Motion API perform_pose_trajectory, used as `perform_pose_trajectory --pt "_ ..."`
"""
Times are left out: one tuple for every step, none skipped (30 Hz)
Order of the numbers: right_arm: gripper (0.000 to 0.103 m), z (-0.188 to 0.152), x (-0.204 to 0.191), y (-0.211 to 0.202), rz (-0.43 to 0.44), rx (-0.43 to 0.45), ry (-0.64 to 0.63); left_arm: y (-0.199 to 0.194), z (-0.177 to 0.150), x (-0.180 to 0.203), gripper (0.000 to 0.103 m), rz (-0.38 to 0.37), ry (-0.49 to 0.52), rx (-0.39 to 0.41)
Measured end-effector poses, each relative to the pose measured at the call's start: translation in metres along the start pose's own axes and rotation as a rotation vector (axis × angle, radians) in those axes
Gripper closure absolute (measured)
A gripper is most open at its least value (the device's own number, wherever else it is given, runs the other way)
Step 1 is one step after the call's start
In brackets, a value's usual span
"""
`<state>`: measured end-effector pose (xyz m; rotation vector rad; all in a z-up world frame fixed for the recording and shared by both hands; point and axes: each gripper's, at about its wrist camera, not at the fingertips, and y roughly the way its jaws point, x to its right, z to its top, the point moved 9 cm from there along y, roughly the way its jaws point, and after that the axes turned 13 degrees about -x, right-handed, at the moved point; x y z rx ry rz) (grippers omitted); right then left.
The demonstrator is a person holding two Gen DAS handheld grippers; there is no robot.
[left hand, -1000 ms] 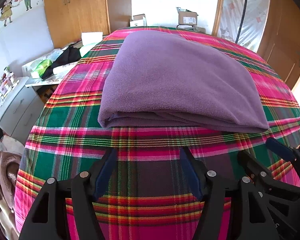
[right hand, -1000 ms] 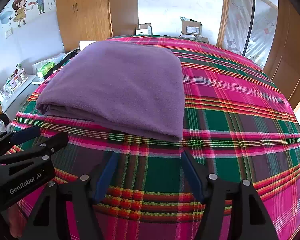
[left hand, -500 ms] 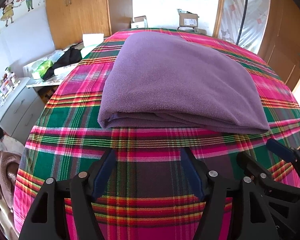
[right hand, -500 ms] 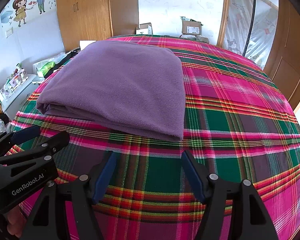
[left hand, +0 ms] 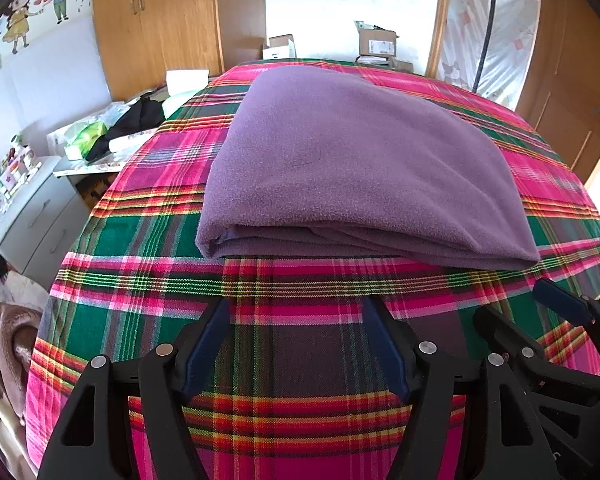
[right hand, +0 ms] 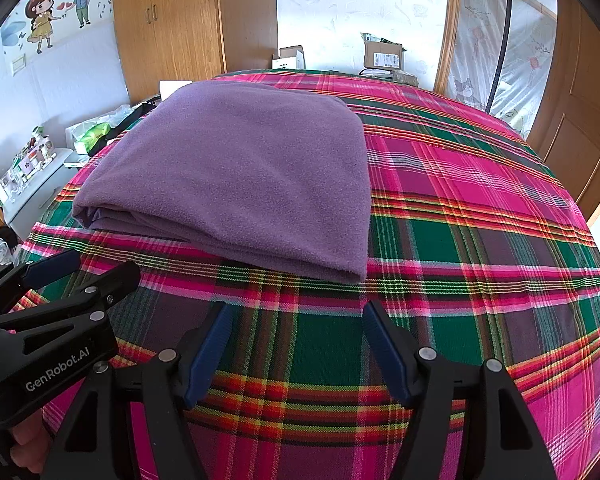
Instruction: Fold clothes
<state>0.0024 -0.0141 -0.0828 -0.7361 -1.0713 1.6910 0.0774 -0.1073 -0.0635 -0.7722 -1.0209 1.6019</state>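
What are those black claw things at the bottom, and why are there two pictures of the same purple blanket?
Those claws are grabbing tools a person holds, one per hand. Each carries a camera looking out along its fingers, so you get two pictures. One is from the left tool, the other from the right tool. Each tool also peeks into the other's picture. A folded purple fleece cloth lies on a plaid bedcover. Both tools are open, holding nothing, hovering just in front of the cloth.
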Motion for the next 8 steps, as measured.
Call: perform_pose_trajectory --pt "0.035 0.0 -0.0001 0.0 0.0 0.0 0.0 0.0 -0.0001 0.0002 0.032 0.0 0.0 0.001" --pt "0.035 0.0001 -0.0001 0.0001 0.0 0.0 0.0 0.0001 -0.0003 0.0003 0.032 0.001 0.001 0.002" --pt "0.035 0.0001 0.0002 0.0002 0.0 0.0 0.0 0.0001 -0.0004 0.0005 0.032 0.001 0.001 0.003" --pt "0.035 0.0001 0.0005 0.0003 0.0 0.0 0.0 0.0001 -0.0005 0.0007 0.032 0.001 0.002 0.004" --pt "0.035 0.0002 0.0005 0.0003 0.0 0.0 0.0 0.0001 -0.0006 0.001 0.032 0.001 0.002 0.005" --pt "0.035 0.0002 0.0005 0.0003 0.0 0.0 0.0 0.0 -0.0006 0.001 0.032 0.001 0.003 0.005" --pt "0.035 0.0001 0.0004 0.0002 0.0 0.0 0.0 -0.0001 -0.0008 0.0012 0.032 0.001 0.003 0.006" --pt "0.035 0.0001 0.0005 0.0002 0.0 0.0 0.0 0.0 -0.0007 0.0012 0.032 0.001 0.004 0.006"
